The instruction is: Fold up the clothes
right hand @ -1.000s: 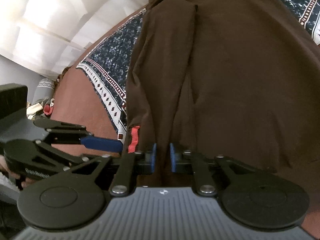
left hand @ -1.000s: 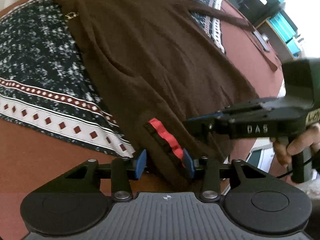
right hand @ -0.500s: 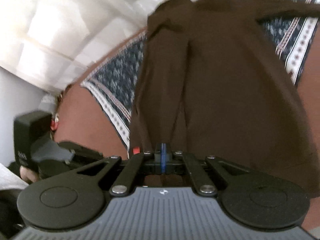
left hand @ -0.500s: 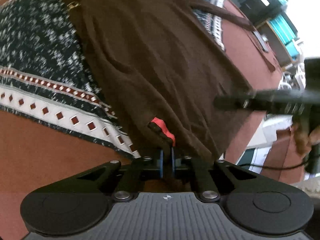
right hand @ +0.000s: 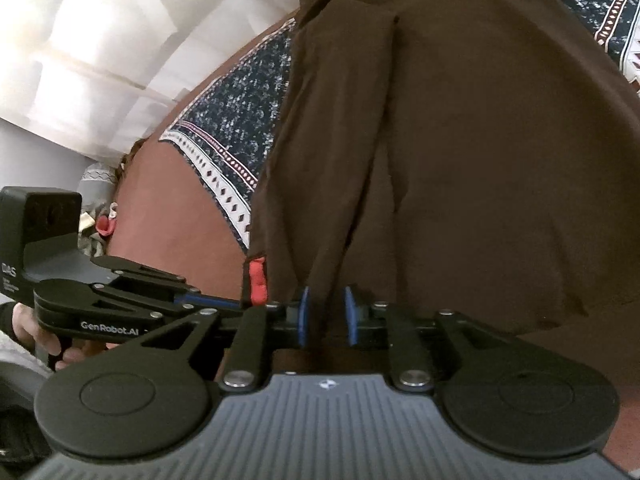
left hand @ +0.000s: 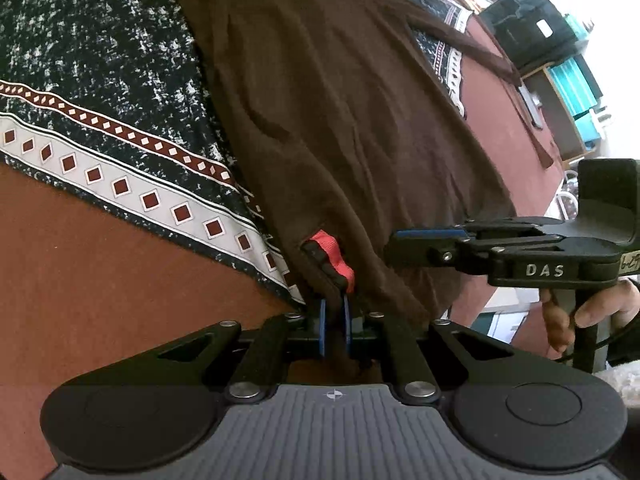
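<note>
A dark brown garment (left hand: 340,100) lies spread over a patterned cloth (left hand: 100,80) on the reddish table (left hand: 100,260). My left gripper (left hand: 334,320) is shut on the garment's near hem, just below a red tab (left hand: 332,252). In the right wrist view, the same garment (right hand: 460,140) fills the frame. My right gripper (right hand: 327,314) is opening, and a fold of the hem still stands between its parted blue pads. The right gripper (left hand: 404,238) hovers side-on to the right of the tab. The left gripper (right hand: 236,303) reaches in beside the red tab (right hand: 257,284).
Shelves with teal bins (left hand: 576,84) and a black box (left hand: 532,32) stand beyond the table's far right edge. A hand (left hand: 580,312) holds the right gripper's handle. White drapes (right hand: 100,40) and small clutter (right hand: 100,220) lie past the left edge.
My left gripper has gone from open around the tab to shut on the hem below it. My right gripper's pads, pressed together half a second ago, now stand apart.
</note>
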Action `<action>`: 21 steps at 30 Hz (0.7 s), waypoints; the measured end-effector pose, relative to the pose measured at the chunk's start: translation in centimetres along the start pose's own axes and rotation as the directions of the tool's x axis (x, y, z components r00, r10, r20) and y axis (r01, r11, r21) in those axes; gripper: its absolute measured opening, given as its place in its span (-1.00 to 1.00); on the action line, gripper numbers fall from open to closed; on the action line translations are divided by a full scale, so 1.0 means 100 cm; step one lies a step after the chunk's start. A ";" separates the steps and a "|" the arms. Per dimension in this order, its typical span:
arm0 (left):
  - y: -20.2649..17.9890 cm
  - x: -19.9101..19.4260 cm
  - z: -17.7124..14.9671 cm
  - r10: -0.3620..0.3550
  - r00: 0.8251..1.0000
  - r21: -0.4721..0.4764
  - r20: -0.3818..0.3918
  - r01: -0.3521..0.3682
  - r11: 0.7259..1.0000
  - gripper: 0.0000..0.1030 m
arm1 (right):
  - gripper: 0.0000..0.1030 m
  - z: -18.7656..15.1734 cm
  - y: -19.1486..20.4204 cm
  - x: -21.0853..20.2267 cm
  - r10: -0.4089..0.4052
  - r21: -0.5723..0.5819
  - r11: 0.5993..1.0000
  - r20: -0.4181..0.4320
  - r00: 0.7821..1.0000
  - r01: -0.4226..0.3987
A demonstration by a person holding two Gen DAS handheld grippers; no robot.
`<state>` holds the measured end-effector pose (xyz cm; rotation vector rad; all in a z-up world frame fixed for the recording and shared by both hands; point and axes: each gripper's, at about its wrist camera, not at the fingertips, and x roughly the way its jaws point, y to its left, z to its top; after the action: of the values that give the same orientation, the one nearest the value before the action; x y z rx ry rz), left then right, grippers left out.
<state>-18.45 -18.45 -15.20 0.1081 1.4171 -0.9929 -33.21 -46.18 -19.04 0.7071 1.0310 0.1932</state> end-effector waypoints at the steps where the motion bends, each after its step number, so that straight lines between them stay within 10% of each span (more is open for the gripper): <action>1: 0.001 0.000 0.000 -0.002 1.000 0.001 -0.001 0.002 1.000 -0.92 | -0.55 0.000 0.000 0.003 -0.003 -0.002 1.000 -0.007 1.000 0.003; 5: 0.001 -0.003 -0.001 -0.006 1.000 0.006 0.005 0.006 1.000 -0.92 | -0.60 0.000 0.002 0.014 0.014 -0.007 1.000 -0.037 0.999 -0.014; 7: 0.002 -0.007 -0.001 -0.012 1.000 0.002 0.010 0.012 1.000 -0.92 | -0.95 0.003 0.003 0.015 0.025 0.004 1.000 -0.049 0.998 -0.025; 21: 0.006 0.017 -0.016 -0.003 0.992 -0.001 -0.122 0.003 1.000 -0.79 | -0.96 0.001 -0.017 -0.014 -0.079 0.020 0.997 -0.043 0.996 0.080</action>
<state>-19.50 -17.99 -17.32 0.1686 1.5299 -1.0018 -34.11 -48.22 -19.08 0.6828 1.1007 0.1282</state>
